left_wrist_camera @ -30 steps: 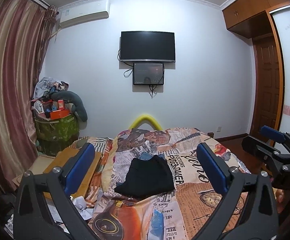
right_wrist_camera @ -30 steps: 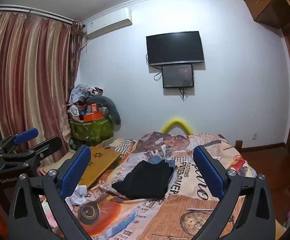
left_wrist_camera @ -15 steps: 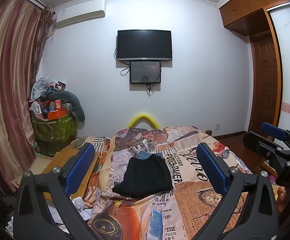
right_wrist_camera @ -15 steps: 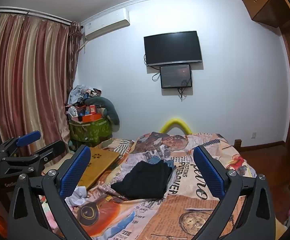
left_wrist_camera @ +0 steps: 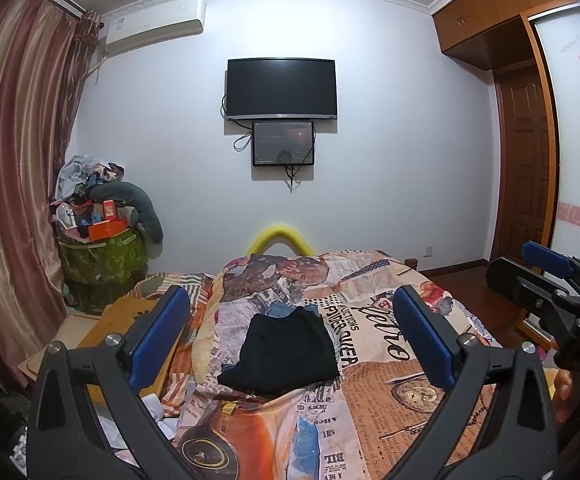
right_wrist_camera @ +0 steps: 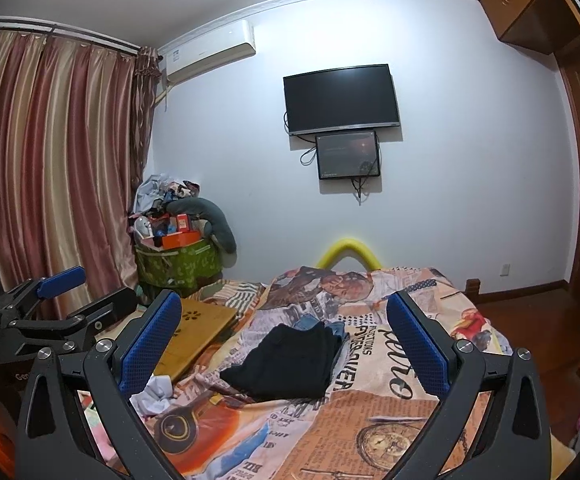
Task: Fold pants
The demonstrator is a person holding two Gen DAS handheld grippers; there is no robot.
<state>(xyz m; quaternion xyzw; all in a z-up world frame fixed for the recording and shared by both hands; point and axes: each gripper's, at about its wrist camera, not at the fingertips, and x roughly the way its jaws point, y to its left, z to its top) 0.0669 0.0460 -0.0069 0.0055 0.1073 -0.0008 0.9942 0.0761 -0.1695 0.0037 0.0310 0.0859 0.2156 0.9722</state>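
Observation:
Black pants (left_wrist_camera: pixel 284 352) (right_wrist_camera: pixel 290 362) lie folded into a compact rectangle in the middle of the bed, on a newspaper-print cover (left_wrist_camera: pixel 374 364) (right_wrist_camera: pixel 374 412). A bit of blue denim (left_wrist_camera: pixel 278 309) (right_wrist_camera: pixel 322 326) peeks out from under their far edge. My left gripper (left_wrist_camera: pixel 290 334) is open and held above the bed's near end, well short of the pants, with nothing between its blue pads. My right gripper (right_wrist_camera: pixel 284 338) is likewise open and empty, raised beside it. In the left wrist view the right gripper (left_wrist_camera: pixel 550 284) shows at the right edge.
A wooden lap tray (right_wrist_camera: pixel 198 326) and crumpled white cloth (right_wrist_camera: pixel 156 394) lie left of the bed. A green bin piled with clutter (left_wrist_camera: pixel 102 256) stands by the curtain. A yellow padded bed end (left_wrist_camera: pixel 280 236), wall TV (left_wrist_camera: pixel 281 89) and wooden door (left_wrist_camera: pixel 524 184) lie beyond.
Both grippers stay open and empty. The views tilt up and pull back slightly, so the bed and folded pants sit a little lower and farther in frame. The pants have not moved.

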